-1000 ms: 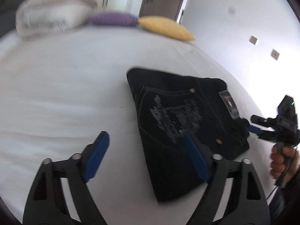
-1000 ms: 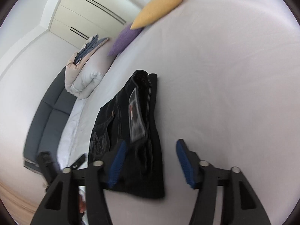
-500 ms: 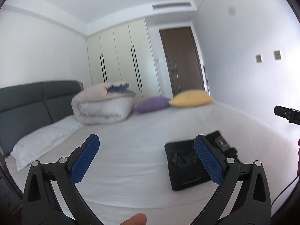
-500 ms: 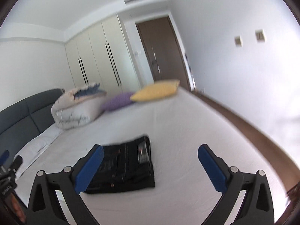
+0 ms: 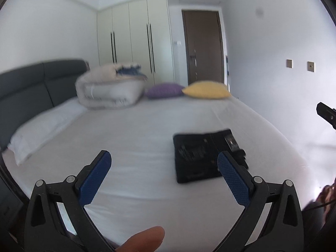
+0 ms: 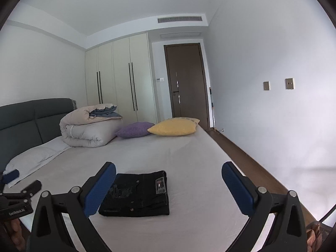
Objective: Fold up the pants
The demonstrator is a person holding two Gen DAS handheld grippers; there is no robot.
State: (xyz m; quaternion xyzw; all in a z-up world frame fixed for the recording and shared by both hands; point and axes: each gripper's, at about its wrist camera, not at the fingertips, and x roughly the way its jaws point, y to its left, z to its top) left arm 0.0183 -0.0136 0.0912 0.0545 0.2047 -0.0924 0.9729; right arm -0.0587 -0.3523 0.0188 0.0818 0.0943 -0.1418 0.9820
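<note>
Black denim pants (image 6: 136, 195) lie folded into a flat, squarish packet on the smooth white bed sheet (image 6: 189, 157), toward the foot of the bed, well apart from the pillows. Stitched pocket pattern and a small rectangular tag face up.

Left gripper (image 5: 163, 178): jaws spread wide, ribbed blue pads (image 5: 233, 180), holding nothing, raised clear of the pants.

Right gripper (image 6: 168, 189): same wide spread, nothing held.

At the bed's far end: rolled beige duvet (image 6: 88, 128), purple cushion (image 6: 134, 129), yellow cushion (image 6: 174, 127); grey padded headboard (image 6: 25, 119) at its left.
</note>
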